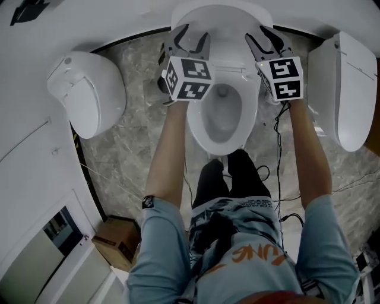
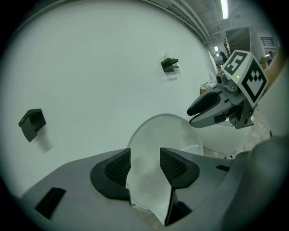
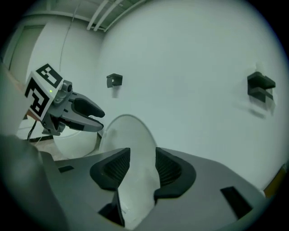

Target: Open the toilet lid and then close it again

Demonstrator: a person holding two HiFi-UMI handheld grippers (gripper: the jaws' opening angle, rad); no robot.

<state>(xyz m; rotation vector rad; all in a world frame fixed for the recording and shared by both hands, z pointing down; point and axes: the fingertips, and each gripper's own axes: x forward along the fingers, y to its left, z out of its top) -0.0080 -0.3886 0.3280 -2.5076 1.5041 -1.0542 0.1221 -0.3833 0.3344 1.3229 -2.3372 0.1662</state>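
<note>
Lid (image 1: 217, 13) of the middle toilet (image 1: 219, 113) stands raised; left gripper (image 1: 193, 35) and right gripper (image 1: 262, 35) hang spread beside it, empty. Two side toilets (image 1: 89, 95) flank it; one cardboard box (image 1: 116, 237).

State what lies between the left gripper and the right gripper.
The raised white toilet lid stands between the left gripper and the right gripper. The head view shows this best; both grippers are open and hold nothing.

Grey marble floor (image 1: 127, 148) strewn with black cables (image 1: 278, 172); plain white wall (image 2: 99, 67) carrying small black brackets (image 2: 31, 124); spare white toilets (image 1: 89, 95) either side; cardboard box (image 1: 116, 240) lower left; ceiling strip light (image 2: 224, 9).
</note>
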